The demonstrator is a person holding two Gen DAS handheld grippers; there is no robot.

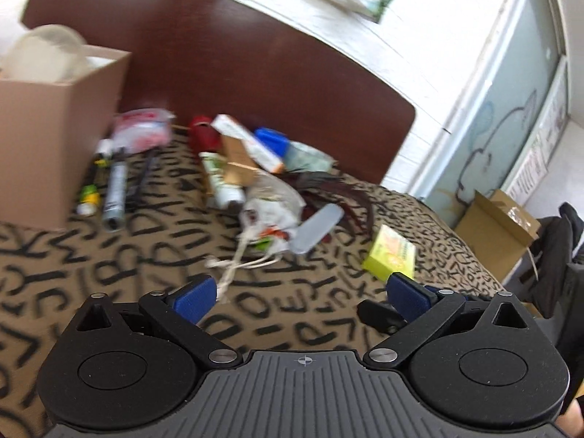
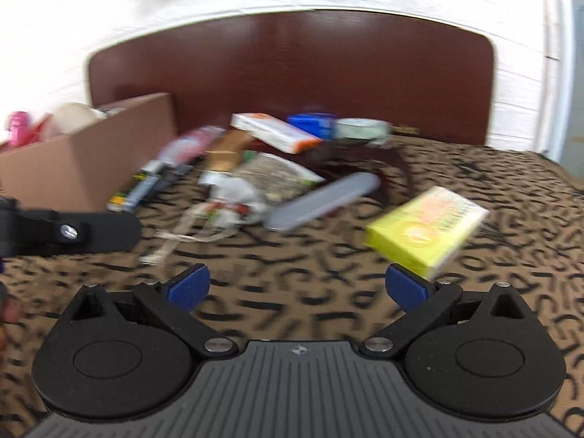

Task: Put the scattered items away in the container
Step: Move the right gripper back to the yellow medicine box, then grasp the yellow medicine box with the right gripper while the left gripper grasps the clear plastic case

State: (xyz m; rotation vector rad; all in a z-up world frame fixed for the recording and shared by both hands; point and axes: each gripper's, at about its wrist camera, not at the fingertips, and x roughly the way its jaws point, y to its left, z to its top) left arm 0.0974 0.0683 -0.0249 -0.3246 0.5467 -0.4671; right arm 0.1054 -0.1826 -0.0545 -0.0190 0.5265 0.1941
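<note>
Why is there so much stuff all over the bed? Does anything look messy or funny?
Yes. Boxes, tubes and bags lie jumbled on the letter-patterned brown bedspread instead of in the brown cardboard box. A yellow-green box sits off alone, and a crumpled white drawstring bag trails its cord. Nothing looks spilled.

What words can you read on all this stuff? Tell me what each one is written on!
Bedspread: big black letters all over as a pattern; single letters like "O", "E", "D" show, but no sure words.
Yellow-green box: printed, too blurred to read.
White and orange box: too blurred.
Tubes beside the cardboard box: labels too blurred.
Wall posters: too small.
</note>
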